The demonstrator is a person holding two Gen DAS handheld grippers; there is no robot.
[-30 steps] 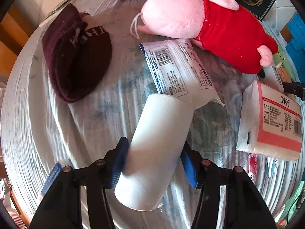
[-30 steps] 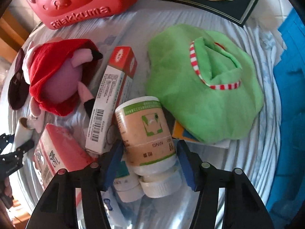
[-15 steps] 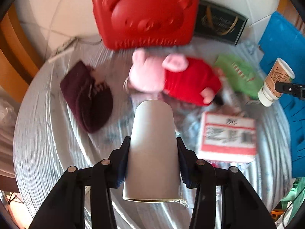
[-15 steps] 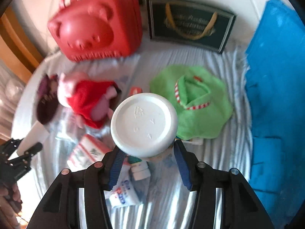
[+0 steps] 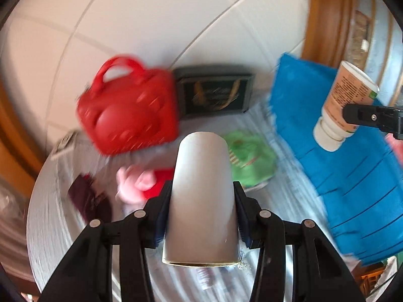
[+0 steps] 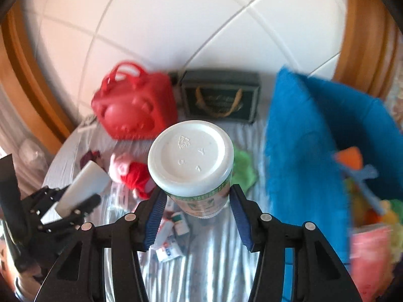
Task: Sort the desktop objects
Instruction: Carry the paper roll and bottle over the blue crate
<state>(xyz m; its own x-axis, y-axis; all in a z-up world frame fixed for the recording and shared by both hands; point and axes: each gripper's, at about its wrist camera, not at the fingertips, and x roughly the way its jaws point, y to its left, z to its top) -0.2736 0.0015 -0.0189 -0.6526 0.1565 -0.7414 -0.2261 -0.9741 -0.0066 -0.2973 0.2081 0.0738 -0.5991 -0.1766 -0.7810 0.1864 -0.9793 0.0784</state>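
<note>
My left gripper (image 5: 201,216) is shut on a white paper roll (image 5: 201,196) and holds it high above the round table (image 5: 50,221). My right gripper (image 6: 194,209) is shut on a tan pill bottle with a white base (image 6: 191,158), also lifted. The bottle shows in the left wrist view (image 5: 345,105) at the upper right. The roll shows in the right wrist view (image 6: 83,188) at the left. A pink pig plush in red (image 6: 131,173), a green cloth (image 5: 252,161) and a maroon hat (image 5: 88,198) lie on the table below.
A red bear-face case (image 5: 128,115) and a dark gift box (image 5: 214,93) stand at the table's back against a white tiled wall. A blue fabric bin (image 6: 314,151) holding toys is at the right. Small boxes and packets (image 6: 171,234) lie on the striped cloth.
Both grippers have risen well above the table with their objects. The table things now look smaller and farther. The view has tilted up toward the wall.
</note>
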